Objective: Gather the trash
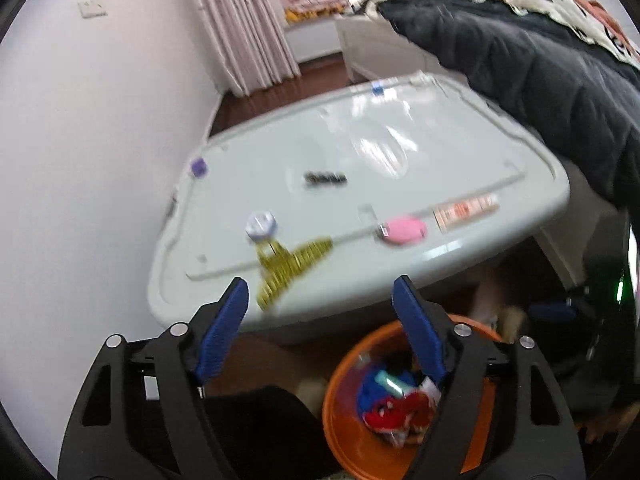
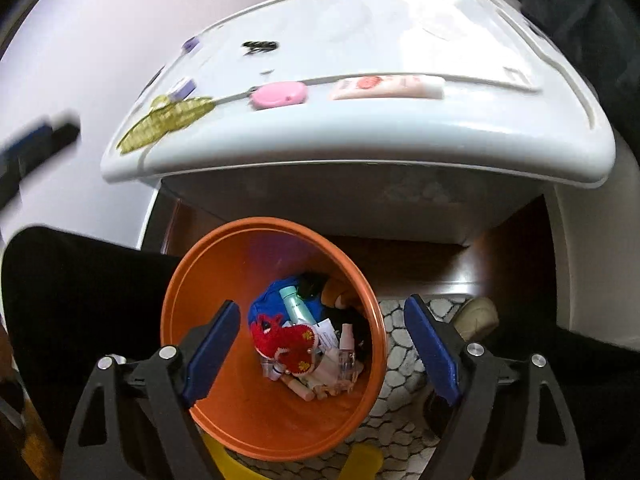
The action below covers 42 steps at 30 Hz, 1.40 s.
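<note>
Both tongs stood spread with nothing between the blue pads: the right tongs [image 2: 322, 344] hung over the orange bin [image 2: 200, 392], the left tongs [image 1: 320, 312] pointed at the near edge of the surface [image 1: 400, 280]. The bin stood on the floor below that near edge and already held trash, among it a red toy [image 2: 286, 344], a teal tube [image 2: 294, 306] and a small clear bottle [image 2: 346, 350]. On the surface lay more pieces: a yellow clip [image 1: 288, 268] at the near left, partly over the edge, a pink disc [image 1: 402, 232] to its right, a flat tube [image 1: 464, 210] further right, a black clip [image 1: 326, 179] in the middle, and a small white-purple box [image 1: 261, 225] just behind the yellow clip. All looked light. The yellow clip seemed stiff plastic with teeth, so a hold across its narrow middle would be safest; the pink disc looked smooth and could slip, so its two flat sides should be taken. The flat tube seemed soft and could be pinched across its width. The surface had a raised rim, which could stop a sliding piece. The bin mouth was wide, but a dark leg [image 2: 80, 288] stood close at its left and a dark jacket [image 1: 520, 80] hung over the far right of the surface, so room there was small.
</note>
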Each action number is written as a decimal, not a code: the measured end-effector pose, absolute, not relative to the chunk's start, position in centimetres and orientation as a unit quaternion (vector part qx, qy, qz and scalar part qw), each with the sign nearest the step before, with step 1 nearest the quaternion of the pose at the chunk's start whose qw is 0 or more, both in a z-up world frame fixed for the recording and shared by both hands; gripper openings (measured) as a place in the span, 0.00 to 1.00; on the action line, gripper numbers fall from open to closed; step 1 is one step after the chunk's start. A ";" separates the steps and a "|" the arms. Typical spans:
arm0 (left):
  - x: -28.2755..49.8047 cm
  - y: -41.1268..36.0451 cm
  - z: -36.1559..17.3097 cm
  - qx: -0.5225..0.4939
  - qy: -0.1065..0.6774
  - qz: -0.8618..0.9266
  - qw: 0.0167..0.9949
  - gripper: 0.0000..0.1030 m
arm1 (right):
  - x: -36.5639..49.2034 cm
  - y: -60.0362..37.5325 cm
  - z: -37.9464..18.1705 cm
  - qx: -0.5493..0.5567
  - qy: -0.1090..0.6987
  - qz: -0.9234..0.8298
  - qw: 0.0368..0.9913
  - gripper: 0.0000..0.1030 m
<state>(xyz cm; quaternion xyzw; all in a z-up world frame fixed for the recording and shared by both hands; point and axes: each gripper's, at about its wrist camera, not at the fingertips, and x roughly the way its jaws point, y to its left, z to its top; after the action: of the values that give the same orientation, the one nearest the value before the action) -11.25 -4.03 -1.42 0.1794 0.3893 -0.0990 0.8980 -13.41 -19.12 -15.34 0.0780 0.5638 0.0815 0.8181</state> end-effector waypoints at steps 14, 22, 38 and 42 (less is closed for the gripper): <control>-10.2 -3.5 2.8 0.146 0.335 -0.082 0.927 0.85 | -12.8 -18.2 -15.1 0.030 0.553 0.085 0.828 0.81; -9.6 -3.0 3.5 0.117 0.336 -0.091 0.930 0.87 | -12.9 -17.7 -15.2 0.019 0.553 0.088 0.828 0.81; -9.3 -2.9 5.5 0.089 0.279 -0.109 0.950 0.88 | -12.9 -17.1 -15.8 0.008 0.561 0.096 0.822 0.82; -9.1 -3.2 5.8 0.101 0.276 -0.095 0.951 0.88 | -12.9 -17.3 -15.7 0.011 0.559 0.094 0.823 0.82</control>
<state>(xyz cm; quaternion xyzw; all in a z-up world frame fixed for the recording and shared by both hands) -9.14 -3.23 5.79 0.1009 0.2763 -0.0955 0.9510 -12.89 -17.25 -15.68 0.0114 0.5594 0.0942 0.8235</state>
